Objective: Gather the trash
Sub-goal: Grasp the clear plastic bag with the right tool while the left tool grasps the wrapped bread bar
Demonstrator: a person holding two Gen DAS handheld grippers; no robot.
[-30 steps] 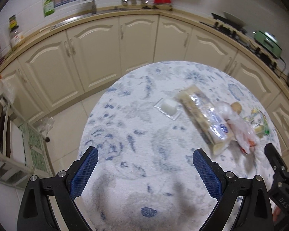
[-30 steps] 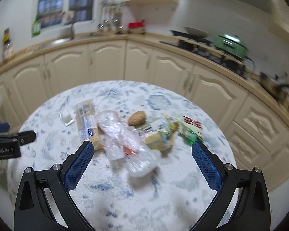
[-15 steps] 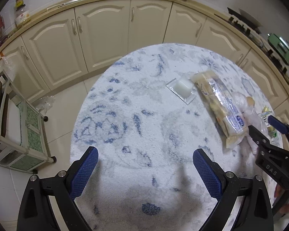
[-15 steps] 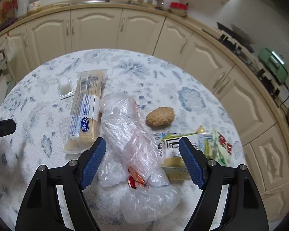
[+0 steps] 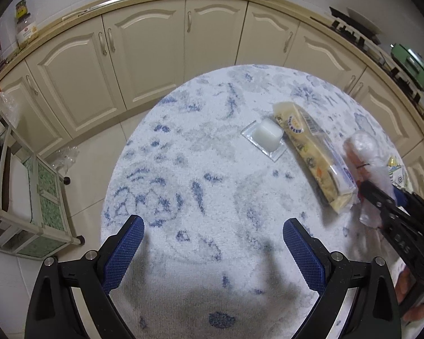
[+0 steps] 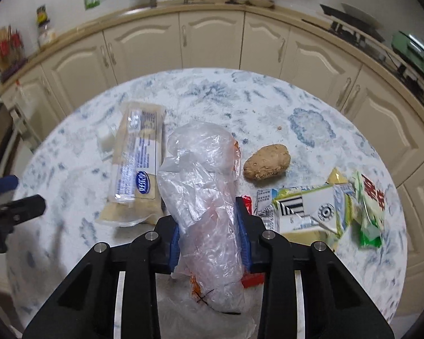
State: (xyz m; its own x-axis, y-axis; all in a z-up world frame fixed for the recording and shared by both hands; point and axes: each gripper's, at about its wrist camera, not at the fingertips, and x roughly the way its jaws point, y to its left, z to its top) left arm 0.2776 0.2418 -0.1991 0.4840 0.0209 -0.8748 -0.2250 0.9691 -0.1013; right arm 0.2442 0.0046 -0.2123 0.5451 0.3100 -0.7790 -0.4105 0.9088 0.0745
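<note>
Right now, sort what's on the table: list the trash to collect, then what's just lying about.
Trash to collect:
- crumpled plastic bag, between the closing right gripper
- long snack wrapper
- milk carton
- green packet

Probably just lying about:
- potato
- white cube on clear tray
- kitchen counter items

Between the closing right gripper (image 6: 210,226) pads: thin clear plastic bag (image 6: 203,186), crinkled, glossy. Left of it: wrapper (image 6: 137,166), shiny printed film. Right of it: lump (image 6: 266,161), brown, rough, matt; carton (image 6: 305,212), printed paper, creased; packet (image 6: 369,212), glossy green foil-like. Beneath all: cloth (image 5: 212,169), white with blue pattern, nubbly, matt. Ahead of the left gripper (image 5: 212,243): cube (image 5: 268,135), white, waxy, on clear film. Pads (image 5: 124,251): blue, textured rubber-like; arms black matt plastic, metal pins.
</note>
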